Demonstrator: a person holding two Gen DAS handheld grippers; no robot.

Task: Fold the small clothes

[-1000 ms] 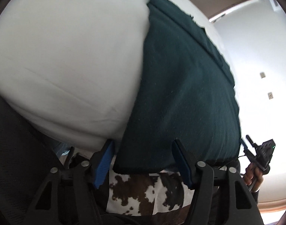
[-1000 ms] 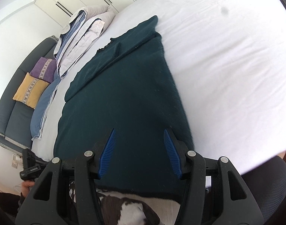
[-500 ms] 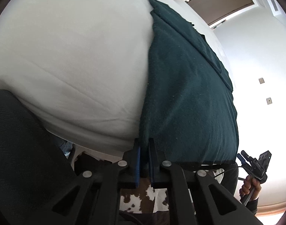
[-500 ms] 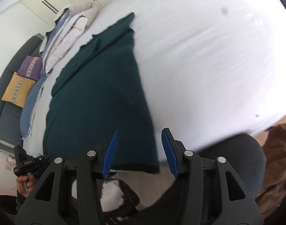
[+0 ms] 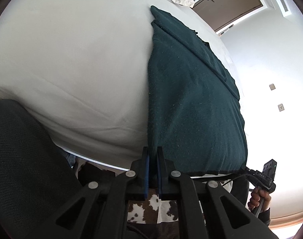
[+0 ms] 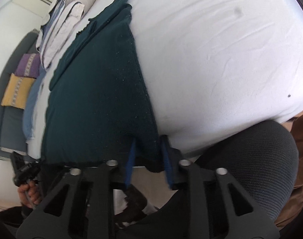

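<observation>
Dark green garment (image 5: 193, 107) lies flat on white bed (image 5: 71, 59), hem at near edge. Left tool (image 5: 153, 171) pressed together, pinching hem corner at 6 o'clock. Right tool (image 6: 148, 157) closing — opposite corner between blue pads, grip not firm yet.

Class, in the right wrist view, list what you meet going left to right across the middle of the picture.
Yellow cushion → blue cloth → dark green garment → white bed sheet.
</observation>
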